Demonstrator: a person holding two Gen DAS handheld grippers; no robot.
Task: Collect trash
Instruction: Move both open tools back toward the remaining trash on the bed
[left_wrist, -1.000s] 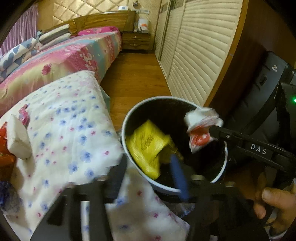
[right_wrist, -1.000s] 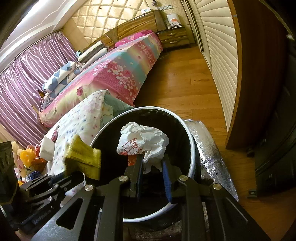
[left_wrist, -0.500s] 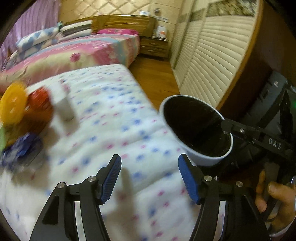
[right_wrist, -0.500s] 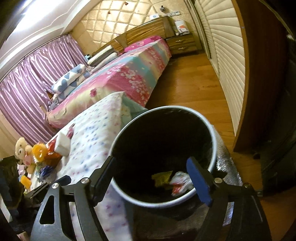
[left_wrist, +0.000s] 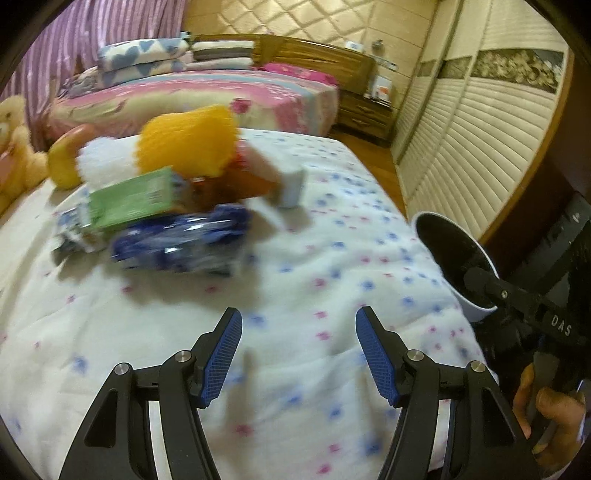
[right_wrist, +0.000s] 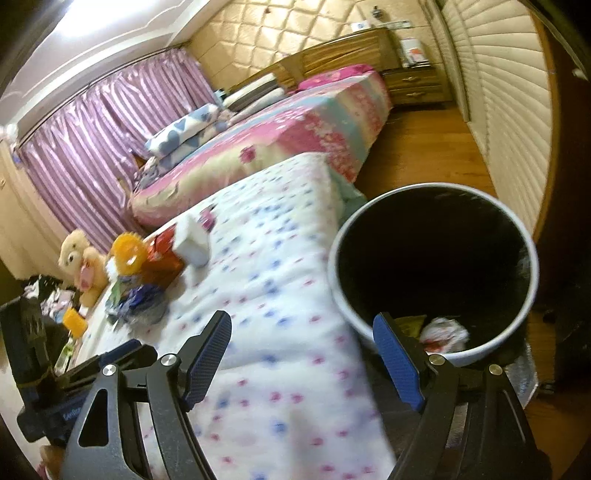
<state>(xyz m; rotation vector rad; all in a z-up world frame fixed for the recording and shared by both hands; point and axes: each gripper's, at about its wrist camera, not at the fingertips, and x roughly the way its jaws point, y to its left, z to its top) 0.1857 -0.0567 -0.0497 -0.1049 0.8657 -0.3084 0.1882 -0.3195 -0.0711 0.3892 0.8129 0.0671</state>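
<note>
Right wrist: bin (right_wrist: 436, 258) beside quilt (right_wrist: 266, 280), wrapper (right_wrist: 445, 332) inside.
Left gripper (left_wrist: 298, 356), right gripper (right_wrist: 303, 356): fingers apart, empty.

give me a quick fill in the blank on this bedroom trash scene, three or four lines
1. The left gripper holds ____.
2. The crumpled white wrapper lies inside the ____.
3. The curtains are ____.
4. The blue packet lies on the dotted ____.

Missing words: nothing; bin; purple; blanket
</note>
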